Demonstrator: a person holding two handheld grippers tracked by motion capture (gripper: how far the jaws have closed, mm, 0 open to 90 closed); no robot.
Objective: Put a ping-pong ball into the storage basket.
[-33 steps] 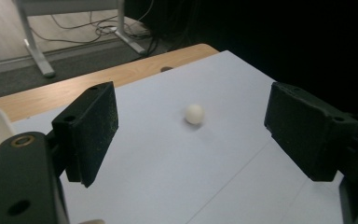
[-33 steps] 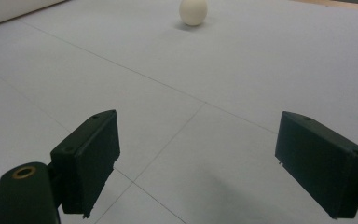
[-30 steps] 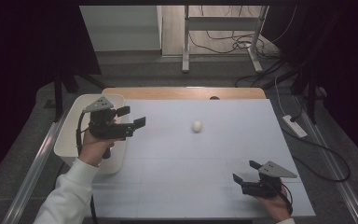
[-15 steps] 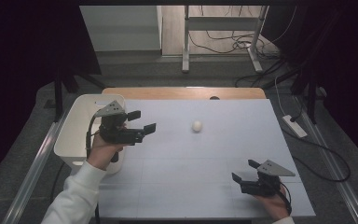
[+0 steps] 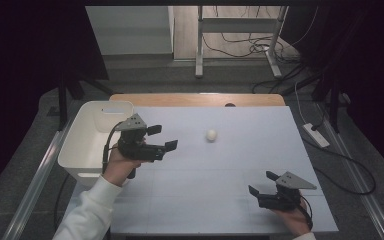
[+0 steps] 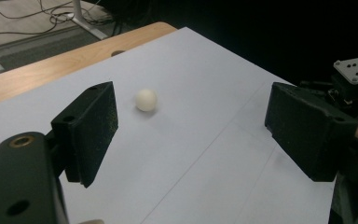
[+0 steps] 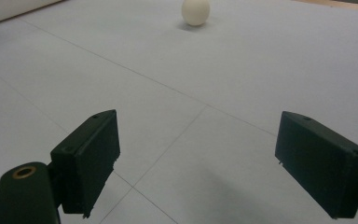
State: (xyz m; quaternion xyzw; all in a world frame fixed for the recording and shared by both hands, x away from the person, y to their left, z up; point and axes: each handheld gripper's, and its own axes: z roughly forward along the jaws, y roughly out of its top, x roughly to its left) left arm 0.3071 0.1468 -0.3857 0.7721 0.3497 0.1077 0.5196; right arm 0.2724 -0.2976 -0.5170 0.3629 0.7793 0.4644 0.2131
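A small white ball [image 5: 210, 134] lies on the white table sheet [image 5: 220, 175], right of centre toward the back. My left gripper [image 5: 163, 138] hovers over the sheet's left part, open and empty, jaws pointing right toward the ball. Through the left gripper view the ball [image 6: 146, 100] sits ahead between my spread jaws, well beyond them. My right gripper [image 5: 262, 183] rests low near the front right corner, open, holding nothing. From the right gripper view the ball [image 7: 196, 11] is far ahead at the top.
A white plastic bin [image 5: 91, 140] stands at the table's left edge, just behind my left hand. The wooden table edge [image 5: 200, 99] runs along the back. Cables and a power strip [image 5: 316, 135] lie on the floor to the right.
My left gripper has moved right, from above the bin's edge out over the sheet toward the ball, sinking slightly. The right gripper and the ball have stayed put.
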